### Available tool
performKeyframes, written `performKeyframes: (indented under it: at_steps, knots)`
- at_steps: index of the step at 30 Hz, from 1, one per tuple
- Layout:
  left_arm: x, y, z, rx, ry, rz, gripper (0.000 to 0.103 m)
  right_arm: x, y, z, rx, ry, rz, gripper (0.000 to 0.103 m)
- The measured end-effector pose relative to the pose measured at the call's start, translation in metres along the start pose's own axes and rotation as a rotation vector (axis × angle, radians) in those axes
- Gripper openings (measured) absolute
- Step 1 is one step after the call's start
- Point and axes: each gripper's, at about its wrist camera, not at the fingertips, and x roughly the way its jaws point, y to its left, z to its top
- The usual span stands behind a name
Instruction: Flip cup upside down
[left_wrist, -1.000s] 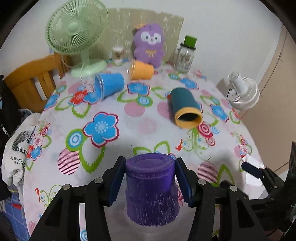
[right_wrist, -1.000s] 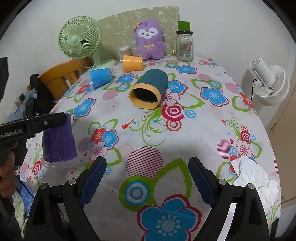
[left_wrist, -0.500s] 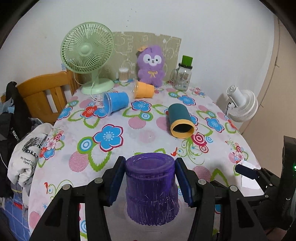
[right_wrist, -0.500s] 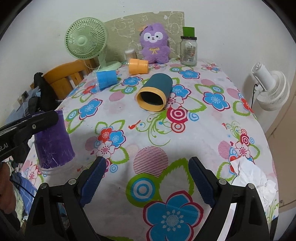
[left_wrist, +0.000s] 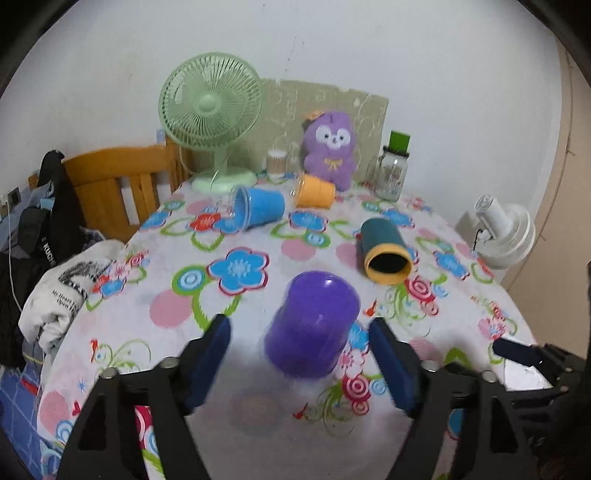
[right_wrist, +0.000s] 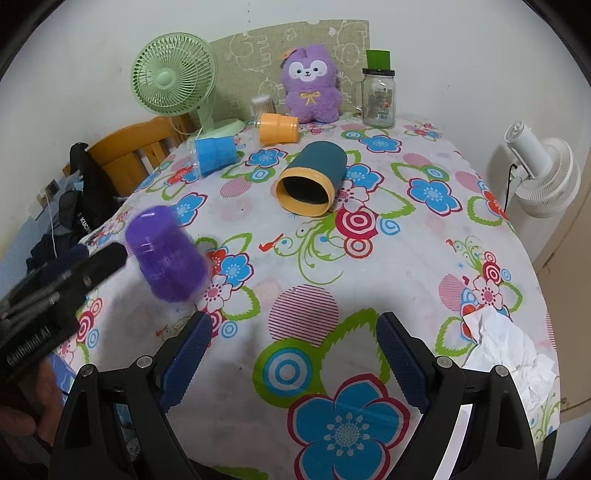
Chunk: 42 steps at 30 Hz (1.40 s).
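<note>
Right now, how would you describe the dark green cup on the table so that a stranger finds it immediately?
Start at the purple plush toy at the back of the flowered table, then come forward past the orange cup. The dark green cup lies on its side near the middle. Unlike the blue cup and the orange one, it has a yellow rim, and its dark opening faces the camera.

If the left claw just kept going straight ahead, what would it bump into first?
Most likely the purple cup, blurred and tilted, sitting free between the left gripper's open jaws. Beyond it lies only flowered tablecloth; depth is uncertain.
</note>
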Motion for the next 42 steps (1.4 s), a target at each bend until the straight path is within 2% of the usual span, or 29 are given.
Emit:
performKeyframes:
  at_steps: [2,4,21,26,37,42]
  knots:
    - [0.000,0.000,-0.001,-0.005,0.004,0.005,0.092,0.000,0.000,0.000,0.000,0.002,0.000,0.092]
    - [-0.001,0.000,-0.001,-0.006,0.003,0.001,0.093,0.001,0.001,-0.001,-0.001,0.002,0.002,0.092]
    - [-0.008,0.007,0.000,-0.028,0.002,-0.002,0.097,-0.002,0.006,0.003,-0.005,-0.004,0.004,0.092]
    - [-0.021,0.010,0.005,-0.028,-0.037,0.011,0.103,-0.011,0.015,0.011,-0.029,-0.033,-0.002,0.092]
    - [-0.051,0.029,0.013,-0.065,-0.112,0.053,0.103,-0.038,0.045,0.026,-0.120,-0.150,-0.010,0.092]
    - [-0.059,0.039,0.013,-0.084,-0.131,0.072,0.103,-0.049,0.059,0.031,-0.148,-0.197,-0.013,0.096]
